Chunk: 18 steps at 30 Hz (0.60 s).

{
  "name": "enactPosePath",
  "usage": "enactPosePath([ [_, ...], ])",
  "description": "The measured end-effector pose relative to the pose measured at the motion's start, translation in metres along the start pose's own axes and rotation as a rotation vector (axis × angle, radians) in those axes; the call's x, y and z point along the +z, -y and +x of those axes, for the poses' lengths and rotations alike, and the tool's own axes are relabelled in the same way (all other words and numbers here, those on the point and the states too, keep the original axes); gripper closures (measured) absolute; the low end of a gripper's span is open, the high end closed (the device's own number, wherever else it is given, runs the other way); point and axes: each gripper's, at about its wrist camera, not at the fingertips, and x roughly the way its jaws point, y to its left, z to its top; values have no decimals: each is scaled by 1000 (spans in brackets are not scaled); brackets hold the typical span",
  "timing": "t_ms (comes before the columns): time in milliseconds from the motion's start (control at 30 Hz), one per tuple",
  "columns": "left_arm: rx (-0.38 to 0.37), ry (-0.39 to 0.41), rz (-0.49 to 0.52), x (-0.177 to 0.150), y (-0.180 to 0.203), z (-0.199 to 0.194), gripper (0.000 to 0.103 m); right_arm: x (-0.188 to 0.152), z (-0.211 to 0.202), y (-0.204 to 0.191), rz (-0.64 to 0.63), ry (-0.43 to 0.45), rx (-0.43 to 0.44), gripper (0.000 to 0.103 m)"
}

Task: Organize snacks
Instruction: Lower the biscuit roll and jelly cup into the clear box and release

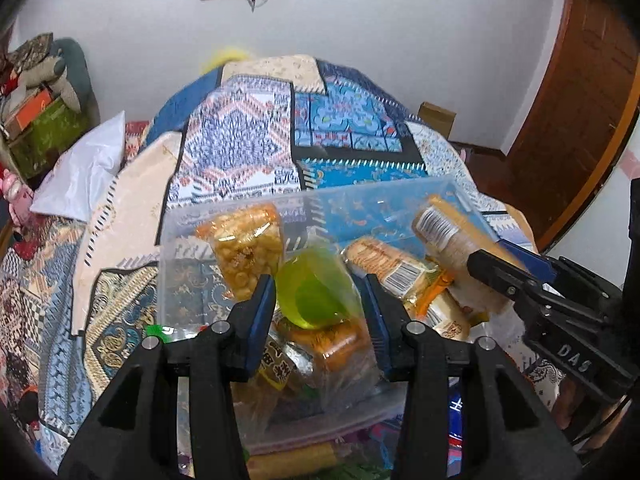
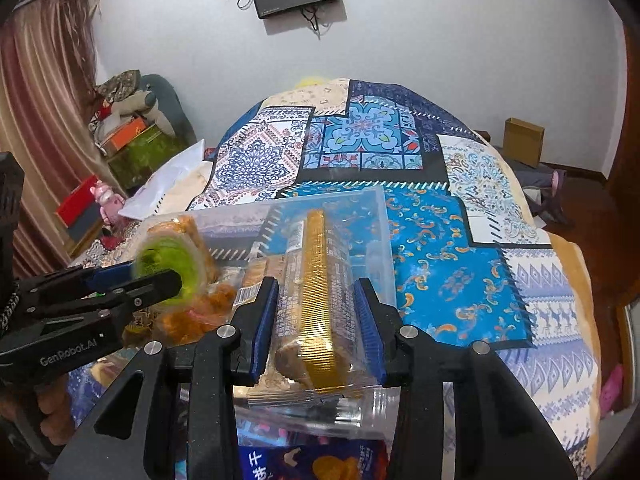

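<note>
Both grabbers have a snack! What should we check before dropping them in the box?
1. Left gripper holds the green jelly cup: ok, a finger on each side.
2. Right gripper holds the gold-striped pack: ok.
3. Both snacks over the clear box: ok, it looks so.
4. Room left in the box: ok, bare floor shows at its far end, other snacks fill the near part.
5. Grippers apart from each other: ok, a gap shows.
6. Jelly cup sealed: cannot tell, it is blurred.

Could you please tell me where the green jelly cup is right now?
The jelly cup is held in the left tongs above the clear bin, left of the right tongs' cookie pack.
</note>
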Motion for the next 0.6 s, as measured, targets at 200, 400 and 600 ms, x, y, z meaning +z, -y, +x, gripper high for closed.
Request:
enactPosePath([
  [200, 9, 67, 31, -9, 2, -39, 42, 3, -33, -1, 4, 40, 38, 63],
  [400, 20, 81, 36, -29, -14, -72, 34, -8, -66, -9, -37, 65, 17, 48],
  [600, 59, 62, 32, -59, -32, -88, 16, -31, -78, -6, -38, 27, 11, 45],
])
